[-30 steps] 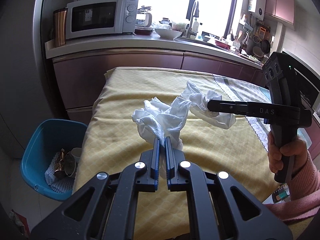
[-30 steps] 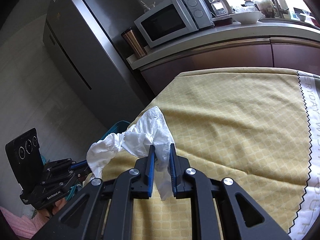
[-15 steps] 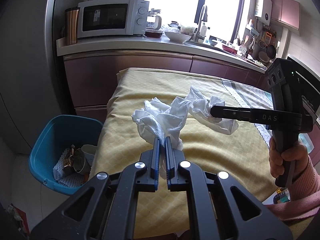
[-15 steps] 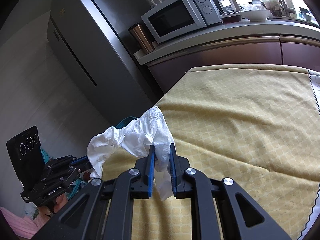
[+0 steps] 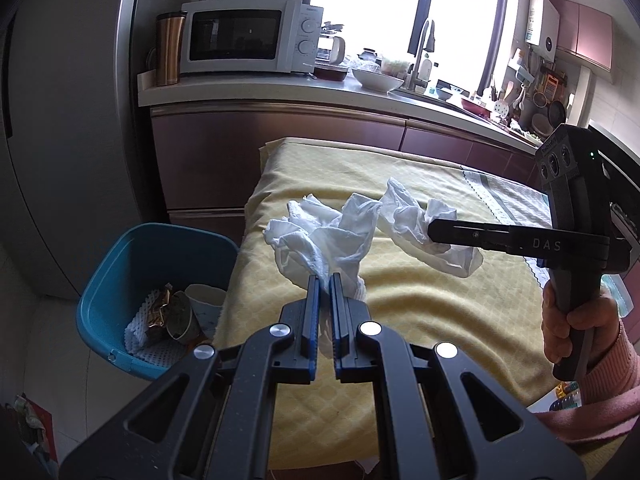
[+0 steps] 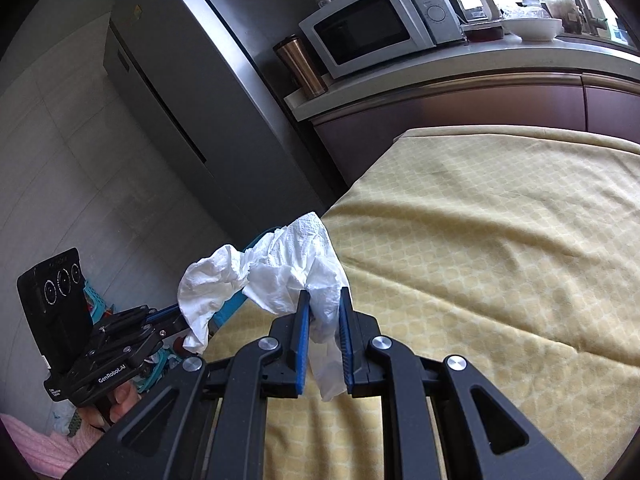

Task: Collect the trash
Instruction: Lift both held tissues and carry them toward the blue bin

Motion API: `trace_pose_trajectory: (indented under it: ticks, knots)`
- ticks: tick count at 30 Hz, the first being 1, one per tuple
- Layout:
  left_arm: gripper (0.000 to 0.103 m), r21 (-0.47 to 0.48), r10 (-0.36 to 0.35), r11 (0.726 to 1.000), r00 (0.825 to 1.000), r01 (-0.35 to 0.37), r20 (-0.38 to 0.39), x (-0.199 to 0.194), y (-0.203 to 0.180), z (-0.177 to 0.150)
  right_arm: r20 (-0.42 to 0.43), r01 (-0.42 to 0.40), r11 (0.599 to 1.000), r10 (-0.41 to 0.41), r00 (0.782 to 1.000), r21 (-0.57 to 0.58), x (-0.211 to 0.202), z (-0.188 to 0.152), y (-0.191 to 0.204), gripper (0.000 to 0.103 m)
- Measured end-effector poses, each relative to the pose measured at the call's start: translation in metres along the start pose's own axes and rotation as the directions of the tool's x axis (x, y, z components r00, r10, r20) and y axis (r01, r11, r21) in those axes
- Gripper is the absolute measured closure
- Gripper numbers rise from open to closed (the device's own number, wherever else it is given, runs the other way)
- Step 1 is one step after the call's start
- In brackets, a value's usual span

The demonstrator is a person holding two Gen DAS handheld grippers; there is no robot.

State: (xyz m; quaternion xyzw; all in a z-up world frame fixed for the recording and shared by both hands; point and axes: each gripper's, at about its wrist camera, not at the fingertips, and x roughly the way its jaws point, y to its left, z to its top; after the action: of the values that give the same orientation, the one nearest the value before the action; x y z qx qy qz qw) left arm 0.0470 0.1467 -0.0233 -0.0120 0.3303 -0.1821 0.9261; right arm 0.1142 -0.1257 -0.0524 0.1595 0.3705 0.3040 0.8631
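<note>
Left claw [image 5: 325,280] is pinching white tissue [image 5: 320,236] | right claw [image 6: 323,296] is pinching its other end | both are sliding sideways, so blue bin [image 5: 120,264] is coming closer | tissue is hanging over yellow table [image 5: 420,304] | drop is coming soon

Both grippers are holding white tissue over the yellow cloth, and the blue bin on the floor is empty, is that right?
Not quite. The left gripper and right gripper do hold white tissue over the yellow cloth, but the blue bin is not empty: the left wrist view shows a cup and wrappers inside.
</note>
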Motion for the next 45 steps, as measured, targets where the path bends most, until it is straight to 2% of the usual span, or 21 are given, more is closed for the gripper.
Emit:
trace_pose_trajectory:
  ticks: [20, 45]
  knots:
    - [0.097, -0.041, 0.037, 0.998, 0.999, -0.036, 0.014, -0.01, 0.026, -0.001, -0.03, -0.033, 0.999, 0.033, 0.999, -0.024, 0.021, 0.003, 0.02, 0.09]
    - [0.097, -0.071, 0.082, 0.994, 0.996, -0.08, 0.019, -0.019, 0.036, -0.006, -0.051, -0.064, 0.997, 0.061, 0.997, -0.049, 0.038, 0.009, 0.036, 0.09]
